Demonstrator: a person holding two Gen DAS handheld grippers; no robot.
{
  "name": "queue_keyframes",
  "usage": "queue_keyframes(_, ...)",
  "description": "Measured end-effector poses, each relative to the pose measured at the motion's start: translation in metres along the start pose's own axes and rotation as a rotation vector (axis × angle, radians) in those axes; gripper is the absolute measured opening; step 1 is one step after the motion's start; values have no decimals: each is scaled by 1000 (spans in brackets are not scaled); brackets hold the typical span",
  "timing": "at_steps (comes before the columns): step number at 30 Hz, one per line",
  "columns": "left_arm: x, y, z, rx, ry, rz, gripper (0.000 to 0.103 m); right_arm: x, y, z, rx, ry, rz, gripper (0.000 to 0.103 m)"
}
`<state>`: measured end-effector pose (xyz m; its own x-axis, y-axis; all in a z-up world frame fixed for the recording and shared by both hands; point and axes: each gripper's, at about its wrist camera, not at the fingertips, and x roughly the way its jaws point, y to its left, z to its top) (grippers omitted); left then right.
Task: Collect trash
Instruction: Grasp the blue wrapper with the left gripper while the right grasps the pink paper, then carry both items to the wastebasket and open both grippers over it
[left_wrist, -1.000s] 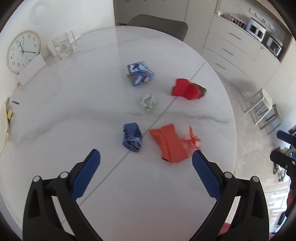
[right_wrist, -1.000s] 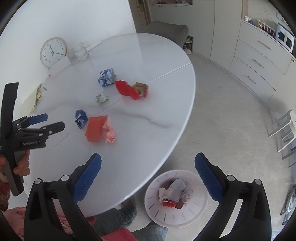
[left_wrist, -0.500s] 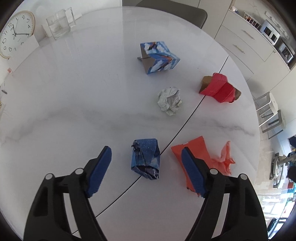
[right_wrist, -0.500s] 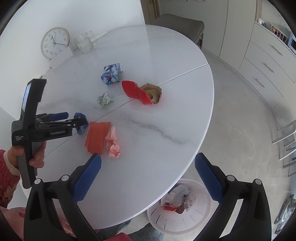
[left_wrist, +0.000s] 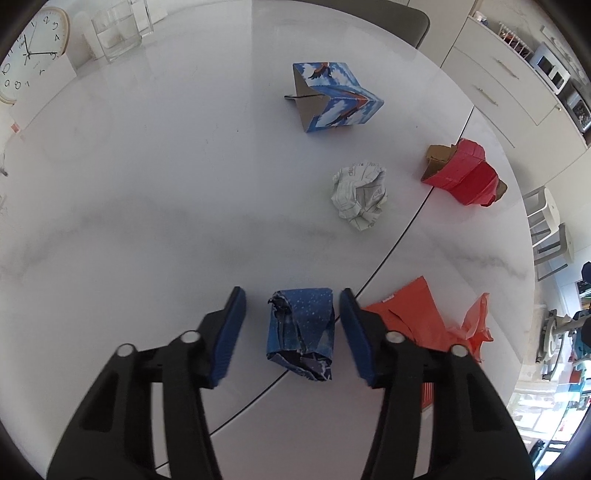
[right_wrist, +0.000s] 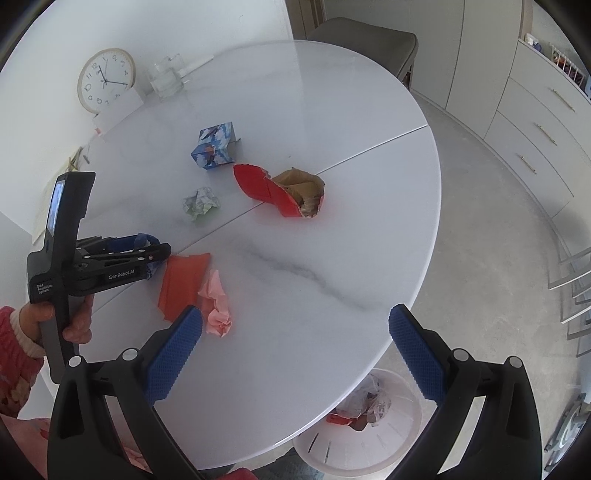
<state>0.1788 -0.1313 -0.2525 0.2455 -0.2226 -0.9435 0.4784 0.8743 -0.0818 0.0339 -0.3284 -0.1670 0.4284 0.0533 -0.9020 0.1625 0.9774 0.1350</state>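
Left wrist view: the left gripper (left_wrist: 291, 325) points steeply down at the white table (left_wrist: 155, 221), its jaws having just been closing around a crumpled blue paper wad (left_wrist: 301, 332). The wad sits between the pads; narrow gaps show on both sides, so nothing is gripped yet. Judged light, soft and crushable; a hold across its middle should suffice. An orange wrapper (left_wrist: 410, 317) lies just right of the right-hand pad. The right gripper (right_wrist: 295, 354) hangs wide open, empty, above the table edge.
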Motion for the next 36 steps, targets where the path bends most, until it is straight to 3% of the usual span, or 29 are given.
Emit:
queue_keyframes(1, -1, 0, 0, -1, -1, -12, 34, 0, 2, 1, -7, -1, 2, 100)
queue_keyframes(12, -28, 10, -9, -18, -47, -45, 34, 17, 33, 1, -80, -9, 87, 100)
queue_keyframes(16, -47, 21, -19, -29, -51, -48, 34, 39, 54, 1, -115, 26, 140, 86)
queue_keyframes(21, -62, 23, -33, -41, -57, -71, 34, 73, 64, 3, -111, 74, 120, 65)
queue_keyframes(26, -70, 15, -48, -9, -54, -87, 34, 89, 60, 3, -45, 101, 164, 25)
queue_keyframes(36, -96, -29, -61, 118, -82, -125, 34, 24, 40, -17, 4, -15, 133, 22)
